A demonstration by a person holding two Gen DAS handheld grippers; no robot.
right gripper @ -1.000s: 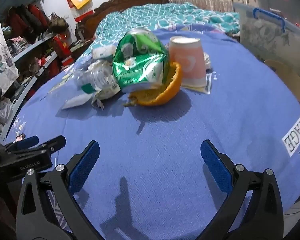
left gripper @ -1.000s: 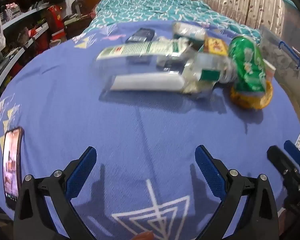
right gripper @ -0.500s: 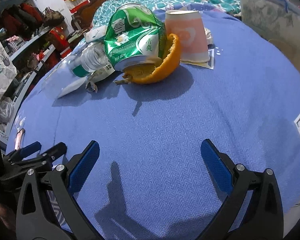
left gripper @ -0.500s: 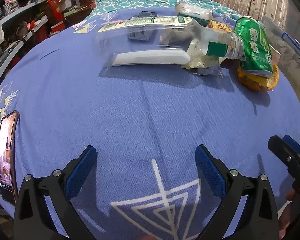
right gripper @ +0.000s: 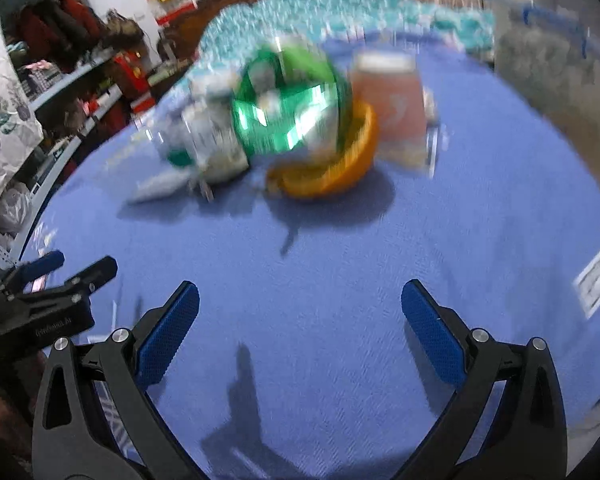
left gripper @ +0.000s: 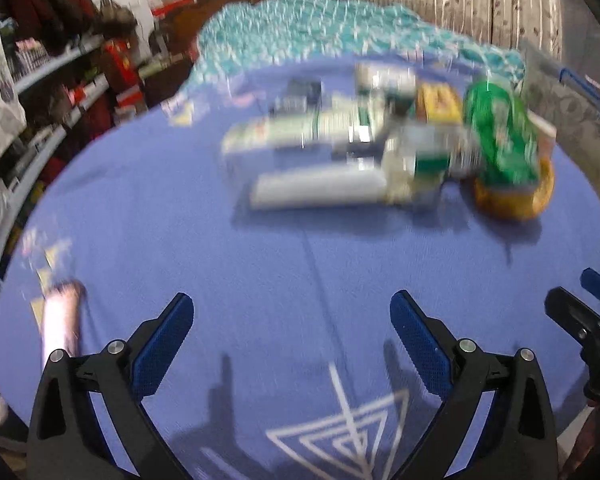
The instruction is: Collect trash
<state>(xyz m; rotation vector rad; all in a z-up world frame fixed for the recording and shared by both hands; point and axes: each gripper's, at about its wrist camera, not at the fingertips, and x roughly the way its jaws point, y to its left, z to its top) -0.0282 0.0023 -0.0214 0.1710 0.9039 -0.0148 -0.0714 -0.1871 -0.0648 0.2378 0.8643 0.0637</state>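
Both grippers — left and right — are hovering with fingers spread and empty over the blue table, while the trash — can, peel, cup, bottle — is lying uncollected, well ahead.

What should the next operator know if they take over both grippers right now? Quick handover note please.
Left gripper: jaws open, empty, above the blue cloth.
Right gripper: jaws open, empty, short of the pile.
Trash sits in one heap at the far side: green can resting in an orange peel, pink paper cup just behind, crushed clear bottle and flat wrappers to the left.
Done: nothing picked up.
Left: everything. Frames are blurred, so recheck positions.
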